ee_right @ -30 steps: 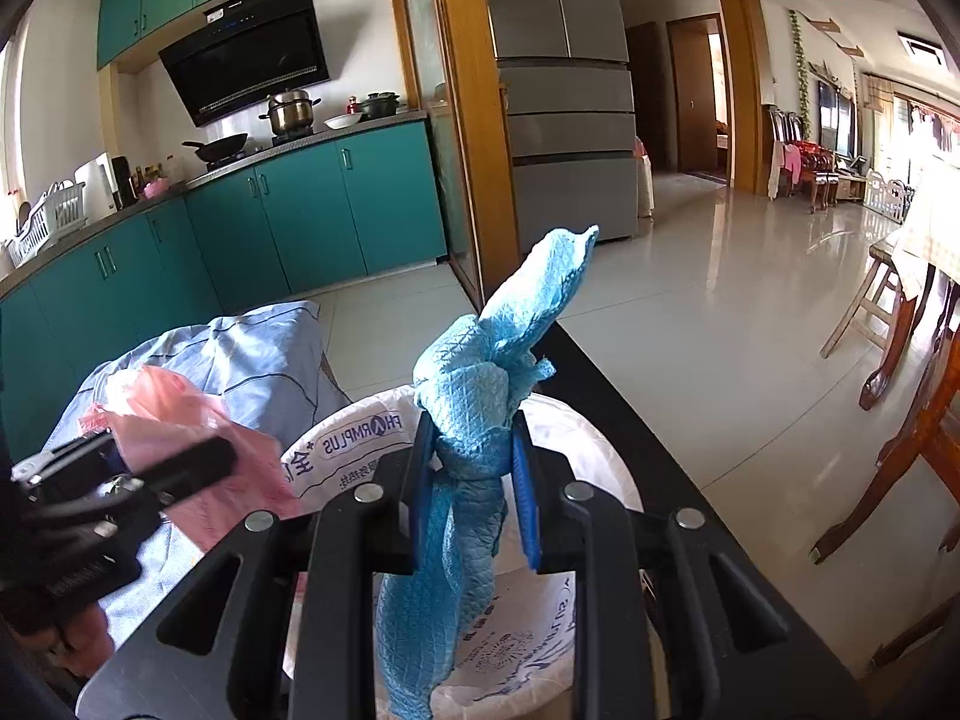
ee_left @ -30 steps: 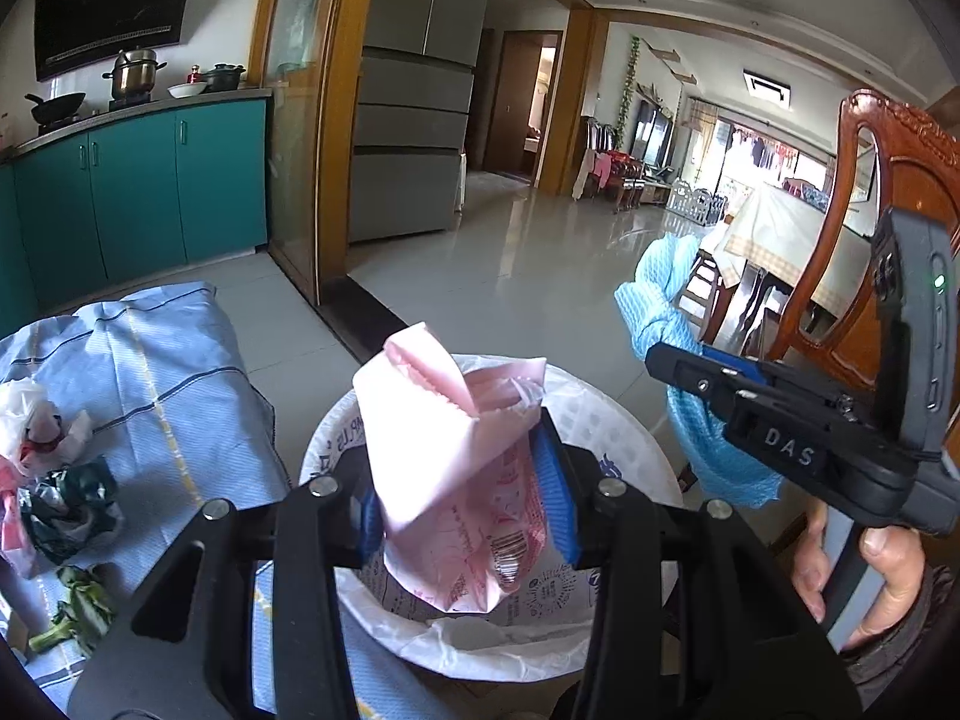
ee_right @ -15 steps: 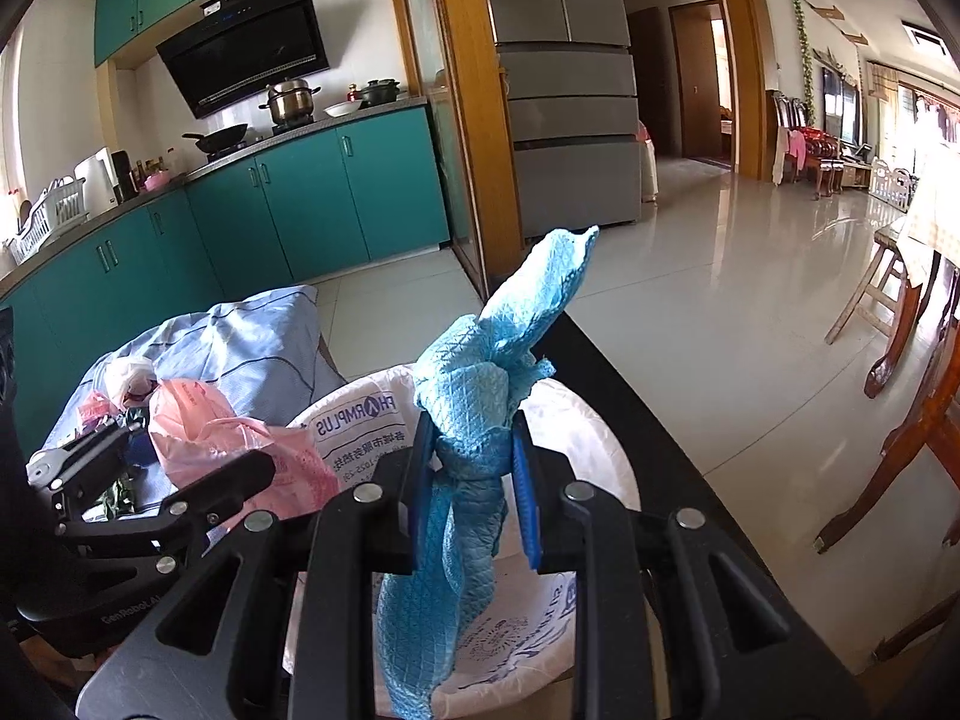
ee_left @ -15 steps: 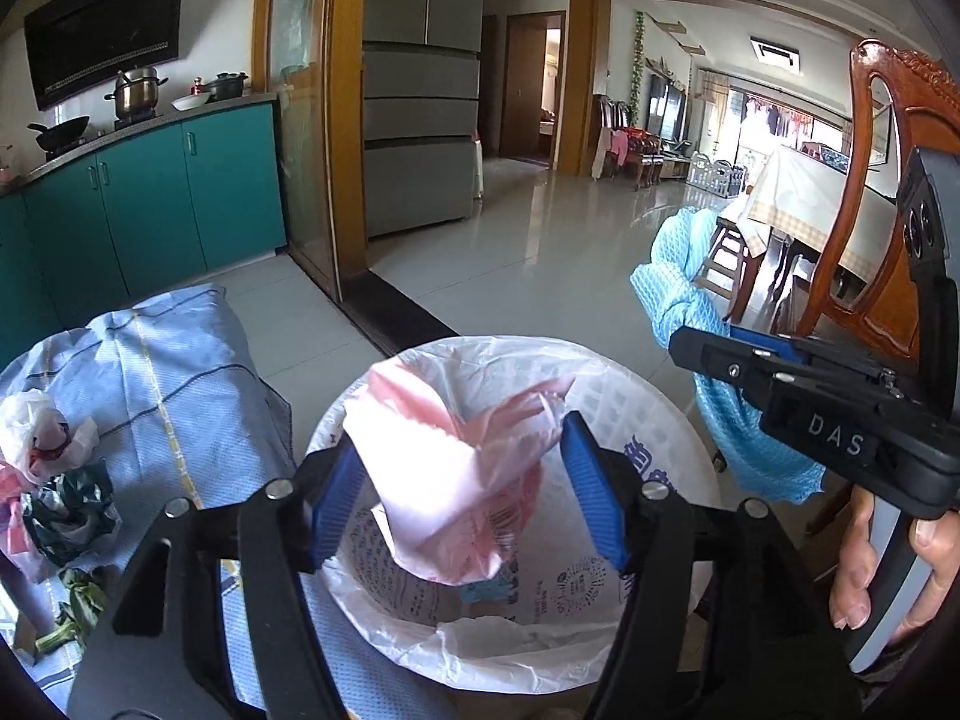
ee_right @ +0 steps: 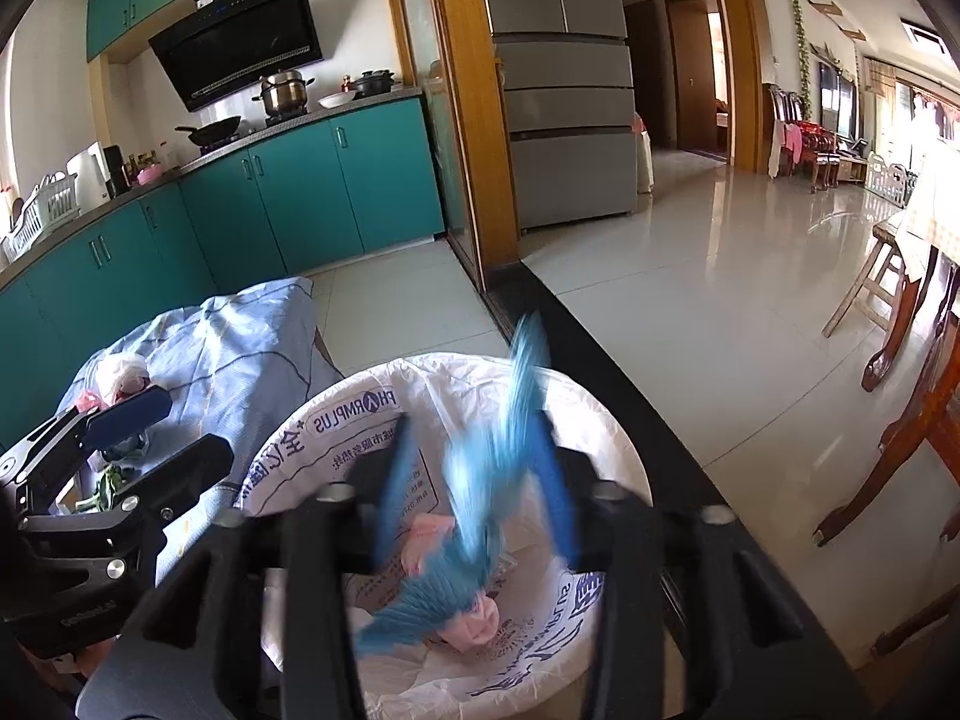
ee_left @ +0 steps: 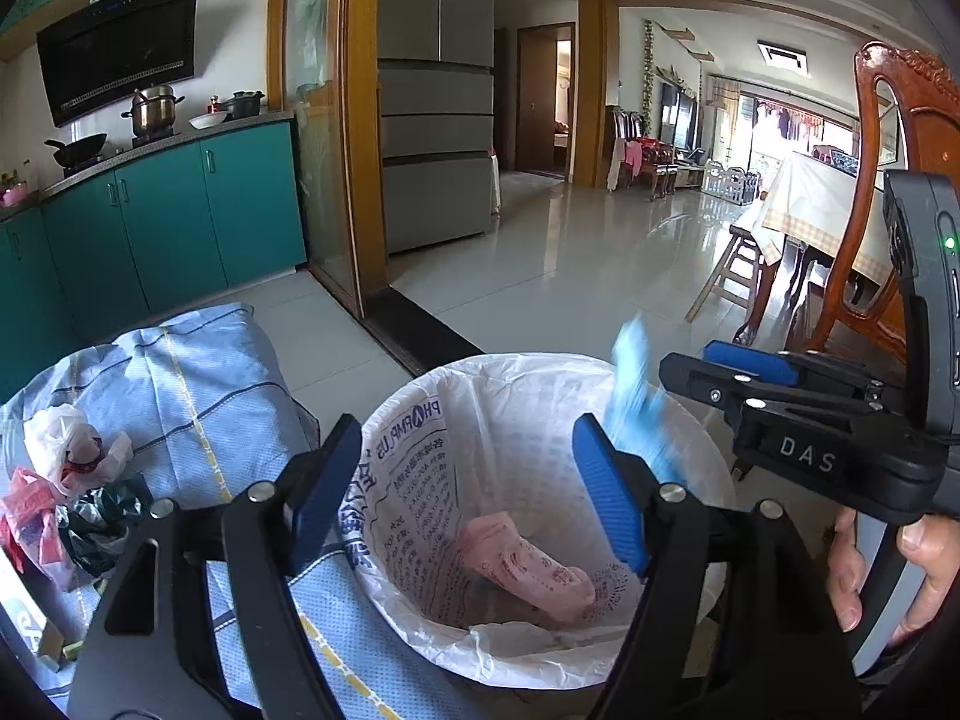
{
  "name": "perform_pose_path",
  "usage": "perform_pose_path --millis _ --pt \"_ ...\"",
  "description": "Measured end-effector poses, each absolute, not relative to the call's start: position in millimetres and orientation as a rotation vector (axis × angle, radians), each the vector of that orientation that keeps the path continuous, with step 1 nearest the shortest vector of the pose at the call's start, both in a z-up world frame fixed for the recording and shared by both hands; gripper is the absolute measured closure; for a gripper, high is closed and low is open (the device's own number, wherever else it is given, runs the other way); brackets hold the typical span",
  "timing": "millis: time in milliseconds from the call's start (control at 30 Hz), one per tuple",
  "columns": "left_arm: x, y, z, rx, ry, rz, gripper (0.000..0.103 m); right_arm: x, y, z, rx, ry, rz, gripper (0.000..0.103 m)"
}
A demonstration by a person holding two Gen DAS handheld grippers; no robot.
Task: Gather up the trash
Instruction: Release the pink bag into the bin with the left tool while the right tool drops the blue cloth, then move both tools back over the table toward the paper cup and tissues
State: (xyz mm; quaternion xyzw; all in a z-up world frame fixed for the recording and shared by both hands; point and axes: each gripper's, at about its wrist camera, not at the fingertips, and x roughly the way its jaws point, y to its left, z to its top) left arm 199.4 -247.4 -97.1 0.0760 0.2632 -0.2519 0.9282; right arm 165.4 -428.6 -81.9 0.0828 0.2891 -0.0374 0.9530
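Tongs over a lined bin, both pairs opening. Left tongs (ee_left: 468, 492) are standing apart with nothing between the blue pads; directly below and ahead of them the bin (ee_left: 420, 402), lined with a white printed bag, is gaping open. A pink bag (ee_left: 528, 570) is lying at the bottom of the bin, beneath the gap of the left tongs and clear of both pads. Right tongs (ee_right: 474, 492) are spreading, blurred by motion; a blue cloth (ee_right: 480, 480) is passing between their pads, streaked and blurred, so contact with either pad cannot be told, though it is no longer pinched. The cloth's lower end is reaching down into the bin, onto or just above the pink bag (ee_right: 474, 624), while its upper tip is still sticking up above the pads. In the left view the same cloth (ee_left: 630, 414) is showing just beyond the right-hand pad of the left tongs, under the right tongs (ee_left: 720, 372), which are entering from the right with a hand (ee_left: 888, 576) gripping the handle. In the right view the left tongs (ee_right: 162, 432) are lying to the left of the right tongs, beside the bin rim (ee_right: 540, 372). To the left of the left tongs a table under a light blue striped cloth (ee_left: 198, 384) is touching the bin; on it, near the left edge, a heap of crumpled trash (ee_left: 66, 492) is lying, white, pink and dark green pieces together.
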Motion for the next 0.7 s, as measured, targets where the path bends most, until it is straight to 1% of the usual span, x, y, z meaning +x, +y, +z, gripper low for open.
perform_pose_path --millis 67,167,333,433,700 --pt "199 -245 -96 0.166 0.533 -0.505 0.028 165 -427 -79 0.171 0.571 -0.075 0.045" --pt "197 -239 -93 0.189 0.516 -0.474 0.028 165 -423 -75 0.179 0.553 -0.07 0.04" --pt "202 -208 -84 0.215 0.493 -0.361 0.027 170 -400 -65 0.158 0.519 -0.041 0.037" --pt "203 -179 -72 0.186 0.471 -0.31 0.027 175 -379 -60 0.116 0.505 -0.018 0.036" --pt "202 -101 -47 0.157 0.418 -0.129 0.023 192 -321 -56 0.009 0.503 0.03 0.034"
